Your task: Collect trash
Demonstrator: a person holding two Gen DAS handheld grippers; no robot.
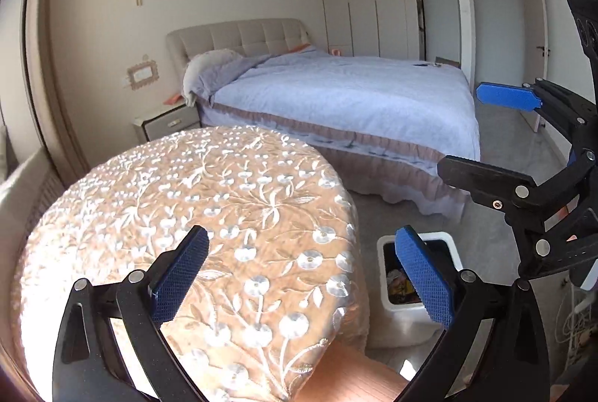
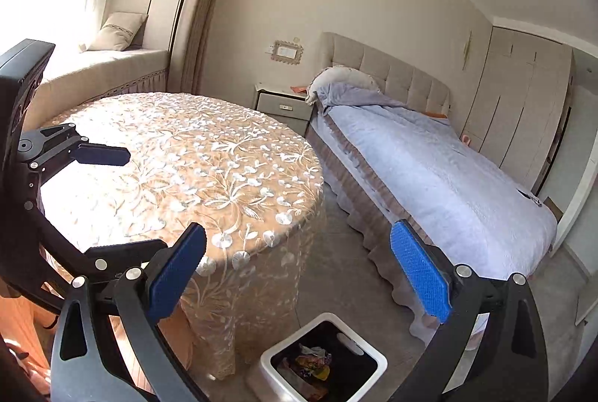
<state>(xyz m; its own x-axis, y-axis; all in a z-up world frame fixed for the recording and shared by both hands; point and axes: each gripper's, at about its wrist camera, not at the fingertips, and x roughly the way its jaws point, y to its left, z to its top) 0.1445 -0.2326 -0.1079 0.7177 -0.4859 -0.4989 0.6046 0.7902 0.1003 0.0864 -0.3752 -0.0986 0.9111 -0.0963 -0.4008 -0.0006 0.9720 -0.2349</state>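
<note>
A white square trash bin (image 2: pixel 329 319) stands on the floor beside the round table and holds colourful crumpled wrappers (image 2: pixel 310 364). My right gripper (image 2: pixel 299 271) hovers above the bin, open, with nothing between its blue pads. My left gripper (image 1: pixel 302 275) is open and empty over the table's near edge; the bin (image 1: pixel 443 236) and its wrappers (image 1: pixel 398 284) show behind its right pad. Each gripper appears in the other's view: the right gripper (image 1: pixel 482 136) at the far right, the left gripper (image 2: pixel 123 203) at the left above the tablecloth. No loose trash shows on the table.
The round table (image 2: pixel 187 170) wears a beige lace cloth lit by sun. A bed (image 2: pixel 429 170) with a blue quilt lies to the right, a nightstand (image 2: pixel 284 103) at its head. A window seat with a cushion (image 2: pixel 116 31) is behind. White cables (image 1: pixel 572 319) lie at the right.
</note>
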